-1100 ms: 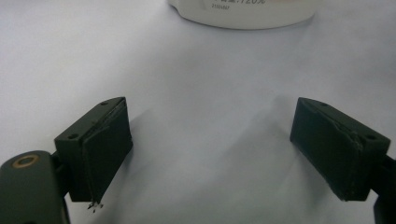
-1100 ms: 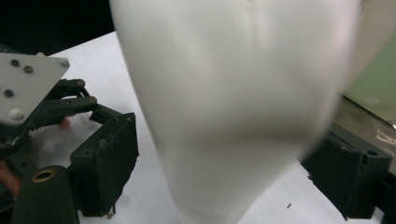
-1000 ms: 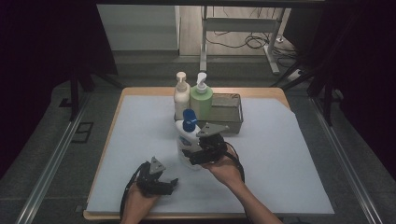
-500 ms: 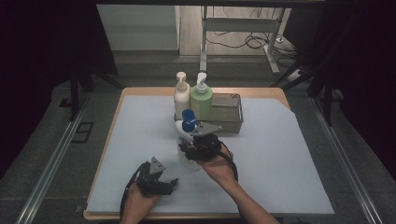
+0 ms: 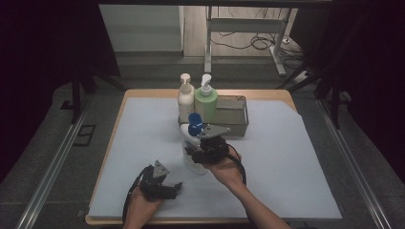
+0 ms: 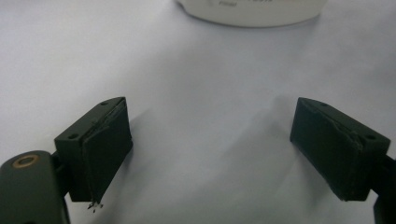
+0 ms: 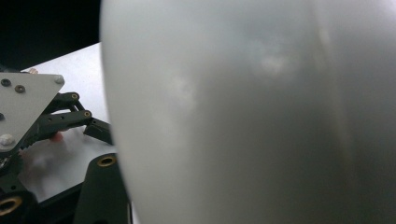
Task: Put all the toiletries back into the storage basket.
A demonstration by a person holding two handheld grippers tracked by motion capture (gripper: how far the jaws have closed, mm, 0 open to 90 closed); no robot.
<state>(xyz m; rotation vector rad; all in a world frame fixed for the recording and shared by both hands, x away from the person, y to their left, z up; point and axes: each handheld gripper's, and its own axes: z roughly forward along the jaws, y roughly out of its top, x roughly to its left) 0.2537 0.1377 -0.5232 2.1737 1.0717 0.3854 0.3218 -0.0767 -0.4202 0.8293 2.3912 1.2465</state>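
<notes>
Although the right gripper view sits so close to the white bottle (image 7: 252, 112) that its pale, blurred wall blocks nearly everything, one black jaw shows at the lower left pressed against that wall; the other jaw is hidden behind the bottle, so the grasp reads as closed on it, with the far contact unseen. From the high view the right gripper (image 5: 203, 145) meets the bottle (image 5: 193, 160) from about 3 o'clock, and its body and the person's right hand (image 5: 227, 167) cover much of the bottle's right side. This bottle stands upright near the middle of the pale blue mat (image 5: 296, 162), long axis vertical, its blue cap (image 5: 195, 123) on top; which way the cap's nozzle points is too small to tell. Just past it, toward 12 o'clock, a metal tray (image 5: 234, 114) holds a cream pump bottle (image 5: 186, 98) and a green pump bottle (image 5: 206, 101) side by side at its left end. Toward 7 o'clock from the white bottle, the left gripper (image 5: 176, 187) rests low on the mat in the person's left hand (image 5: 141, 207). Its own view shows both jaws spread wide over bare mat with nothing between them, and the bottle's rounded base (image 6: 252, 11) is cut off by the top edge. The left gripper's grey plate and linkage also appear at the left of the right gripper view (image 7: 98, 130).
</notes>
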